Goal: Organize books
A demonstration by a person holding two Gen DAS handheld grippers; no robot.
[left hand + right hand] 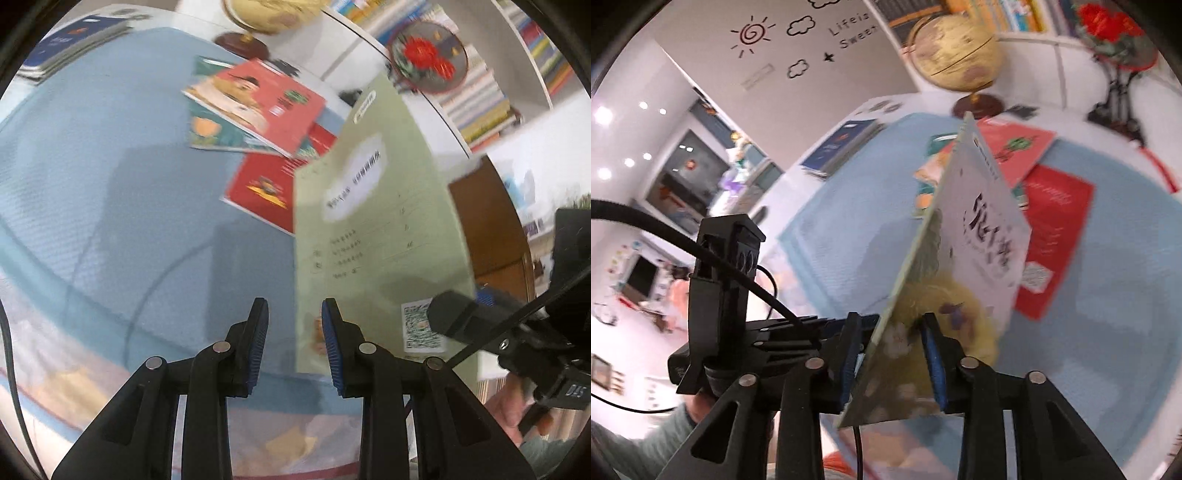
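1. Right gripper (892, 354): clamped on the lower edge of the green book (982, 236), book lifted off the blue mat (827, 240) and stood on edge, tilted. Seen from the left wrist, its pale green back cover (373, 221) hangs just right of the left gripper (295, 343), long axis running up and away.
2. Left gripper: jaws part-open, nothing betw. pads; no contact w/ the green book visible. It is the free hand, so likely nearer for the next pick.
3. Loose pile (258, 110), mid-mat, beyond and left of the green book: salmon-red book on top, teal one under it, a red book (266, 184) partly tucked below, nearest the green book.
4. Navy stack (70, 40), far left corner off the mat, well apart from the green book; neat, prob. the target stack (judgement).
5. Globe (955, 48) behind the pile, at the far edge.
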